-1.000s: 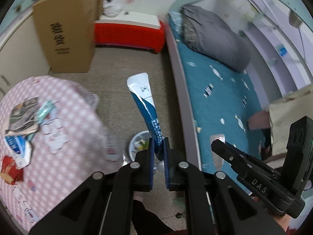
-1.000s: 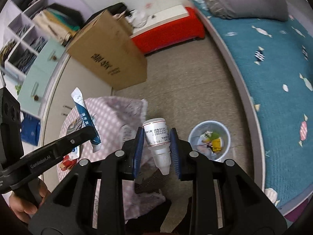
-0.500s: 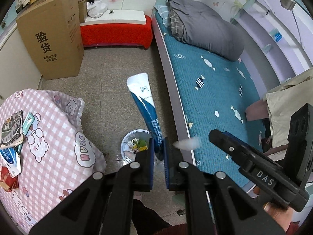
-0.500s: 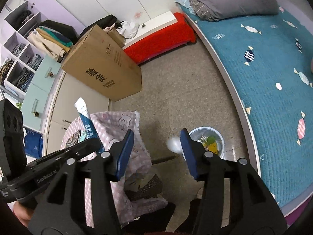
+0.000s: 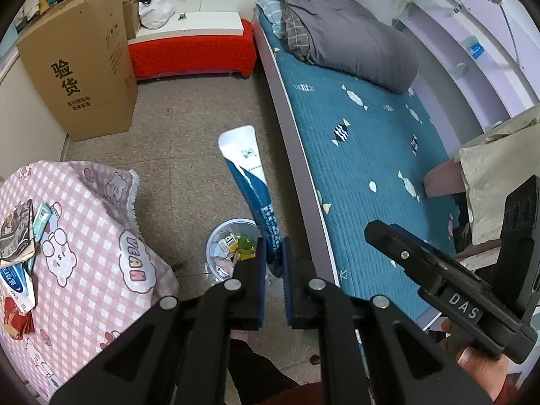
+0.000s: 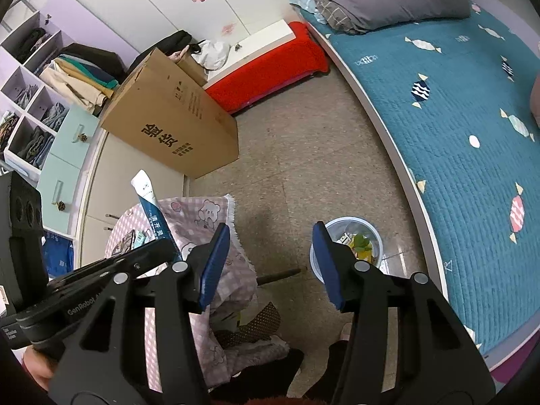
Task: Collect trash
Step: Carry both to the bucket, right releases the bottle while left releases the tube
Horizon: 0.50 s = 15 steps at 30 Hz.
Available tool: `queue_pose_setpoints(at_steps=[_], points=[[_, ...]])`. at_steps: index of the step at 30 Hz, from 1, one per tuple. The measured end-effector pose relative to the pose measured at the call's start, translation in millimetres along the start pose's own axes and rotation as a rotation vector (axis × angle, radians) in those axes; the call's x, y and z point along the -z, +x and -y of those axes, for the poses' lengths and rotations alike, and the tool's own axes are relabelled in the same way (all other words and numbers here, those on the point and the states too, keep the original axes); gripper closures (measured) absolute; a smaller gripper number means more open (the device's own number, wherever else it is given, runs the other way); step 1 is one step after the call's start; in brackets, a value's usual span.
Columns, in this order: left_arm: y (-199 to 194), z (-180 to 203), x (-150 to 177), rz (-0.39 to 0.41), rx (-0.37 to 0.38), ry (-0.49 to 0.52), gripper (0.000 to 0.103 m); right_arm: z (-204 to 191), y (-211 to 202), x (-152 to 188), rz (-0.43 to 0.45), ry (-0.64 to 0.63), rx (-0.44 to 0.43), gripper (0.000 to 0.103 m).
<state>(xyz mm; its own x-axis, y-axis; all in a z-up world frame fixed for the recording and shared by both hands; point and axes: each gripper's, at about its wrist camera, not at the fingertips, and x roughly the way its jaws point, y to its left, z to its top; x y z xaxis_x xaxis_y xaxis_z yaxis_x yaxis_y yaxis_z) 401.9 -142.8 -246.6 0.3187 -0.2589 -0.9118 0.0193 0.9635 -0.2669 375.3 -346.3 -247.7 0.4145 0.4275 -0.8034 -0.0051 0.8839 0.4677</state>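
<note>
My left gripper is shut on the lower end of a long blue-and-white sachet, which sticks up over a small clear trash bin on the floor. The bin holds yellow and green scraps. My right gripper stands open with nothing between its blue pads; the bin lies just past its right finger. The sachet and left gripper show at the left of the right wrist view. More wrappers and papers lie on the pink checked table.
The round table with the pink checked cloth stands left of the bin. A bed with a teal cover runs along the right. A tall cardboard box and a red bench stand at the far wall. A person's legs are below the grippers.
The right gripper's jaws spread apart and the small white bottle they held dropped out toward the bin. Both hands shifted sideways, bringing the bin under the left gripper; the sachet stays gripped.
</note>
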Motion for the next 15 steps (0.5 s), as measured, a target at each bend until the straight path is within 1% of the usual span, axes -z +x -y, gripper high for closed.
queue_pose_setpoints(at_steps=[3,6,12,15], points=[[4.6,4.7,-1.5,-0.013,0.007,0.011,0.094,5.1,-4.6,1.3,0.009,0.011,0.009,0.05],[10.9,12.5,-2.9,-0.028,0.016,0.036,0.094,11.2,-11.4,2.0,0.027,0.026,0.017,0.045],[21.2,33.7,-7.3,-0.048,0.034,0.089,0.094,24.4,-27.1,2.7,0.071,0.057,0.042,0.042],[23.2,41.6,-9.0,-0.045,0.043,0.103,0.093,32.5,-33.8,4.8,0.087,0.082,0.045,0.04]])
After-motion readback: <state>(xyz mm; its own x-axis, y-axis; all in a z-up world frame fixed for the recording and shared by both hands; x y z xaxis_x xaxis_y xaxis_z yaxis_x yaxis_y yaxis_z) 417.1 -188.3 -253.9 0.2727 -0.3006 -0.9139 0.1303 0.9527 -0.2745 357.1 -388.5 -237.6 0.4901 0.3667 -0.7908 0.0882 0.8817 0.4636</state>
